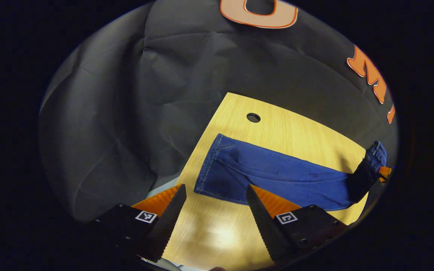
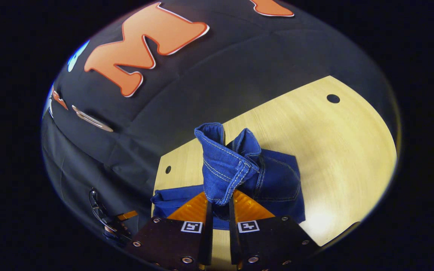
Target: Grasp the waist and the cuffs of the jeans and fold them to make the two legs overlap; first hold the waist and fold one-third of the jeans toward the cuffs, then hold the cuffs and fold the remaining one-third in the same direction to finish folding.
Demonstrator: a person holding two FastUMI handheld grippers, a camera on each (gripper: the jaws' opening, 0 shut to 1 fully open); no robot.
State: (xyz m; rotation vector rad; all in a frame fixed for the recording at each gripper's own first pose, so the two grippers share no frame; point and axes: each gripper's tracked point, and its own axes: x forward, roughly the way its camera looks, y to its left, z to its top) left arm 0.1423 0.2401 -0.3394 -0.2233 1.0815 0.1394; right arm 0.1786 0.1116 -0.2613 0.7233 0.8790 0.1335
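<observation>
Blue jeans (image 1: 277, 173) lie lengthwise on the wooden table (image 1: 296, 131) with the legs overlapped. The cuff end (image 1: 209, 169) is nearest my left gripper (image 1: 215, 188), which hovers open just above and in front of that end with nothing between its fingers. At the far right, the right gripper (image 1: 364, 177) holds the other end raised off the table. In the right gripper view, my right gripper (image 2: 220, 203) is shut on the bunched waist (image 2: 226, 165), lifted above the seat part (image 2: 277, 184) that still lies flat.
The booth's black cloth wall rises close behind the table. The tabletop has round holes (image 1: 253, 117) (image 2: 333, 98) (image 2: 168, 169). Bare wood (image 2: 345, 150) spreads to the right of the jeans. A dim piece of hardware with an orange part (image 2: 111, 222) sits past the table's left edge.
</observation>
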